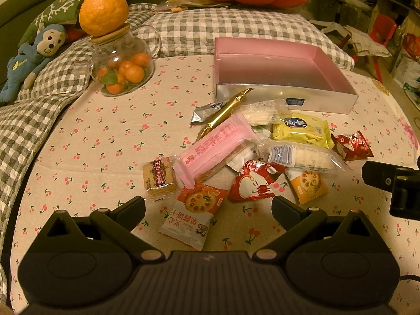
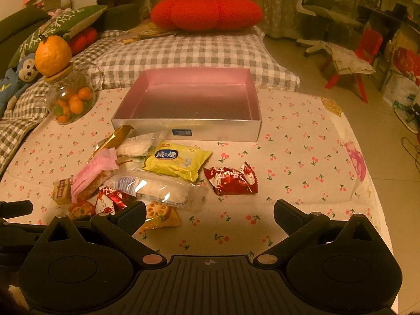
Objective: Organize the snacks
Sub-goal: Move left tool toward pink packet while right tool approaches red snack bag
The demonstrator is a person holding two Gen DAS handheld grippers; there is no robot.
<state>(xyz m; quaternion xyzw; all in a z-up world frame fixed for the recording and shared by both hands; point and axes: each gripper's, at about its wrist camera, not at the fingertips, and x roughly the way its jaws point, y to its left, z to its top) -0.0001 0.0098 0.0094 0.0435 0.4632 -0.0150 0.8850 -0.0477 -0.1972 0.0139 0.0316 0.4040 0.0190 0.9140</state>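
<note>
Glass jar (image 2: 69, 97) of oranges stands left of pink box (image 2: 189, 127).

Just ahead of the left claw (image 1: 208, 207), the white biscuit packet (image 1: 193, 216) reads "夹心 果酱饼干". Farther ahead, the yellow packet (image 2: 176, 160) reads "咸の趣". Other print is too small.

A glass jar (image 1: 122, 65) of small oranges is capped by 1 large orange (image 1: 103, 11); a blue monkey toy (image 1: 29, 55) is laid on checked bedding (image 2: 183, 55); a red pumpkin cushion (image 2: 206, 11) and red chair (image 2: 366, 52) are seen behind.
</note>
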